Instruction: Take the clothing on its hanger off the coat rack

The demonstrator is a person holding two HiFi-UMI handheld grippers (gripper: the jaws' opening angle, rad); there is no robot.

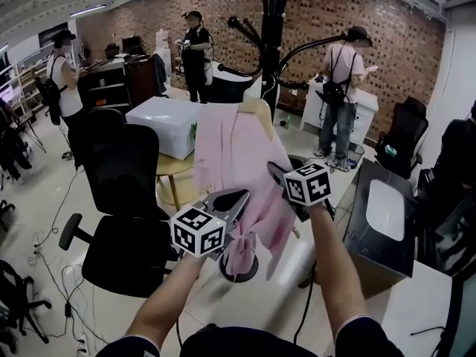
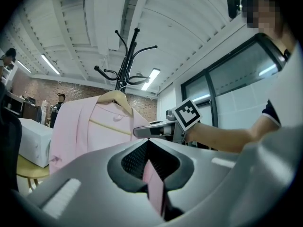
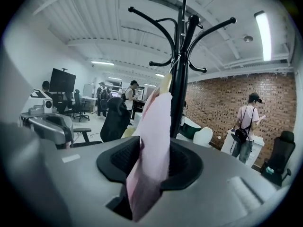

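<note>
Pink garment (one), one wooden hanger.

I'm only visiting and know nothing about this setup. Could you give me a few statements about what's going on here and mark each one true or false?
1. The clothing is pink. True.
2. Its hanger is thin metal wire. False: it looks like light wood.
3. The left tongs are closed on pink cloth. True.
4. The coat rack is white. False: it is black.
5. Nobody else is in the room. False: several people stand in the background.
</note>
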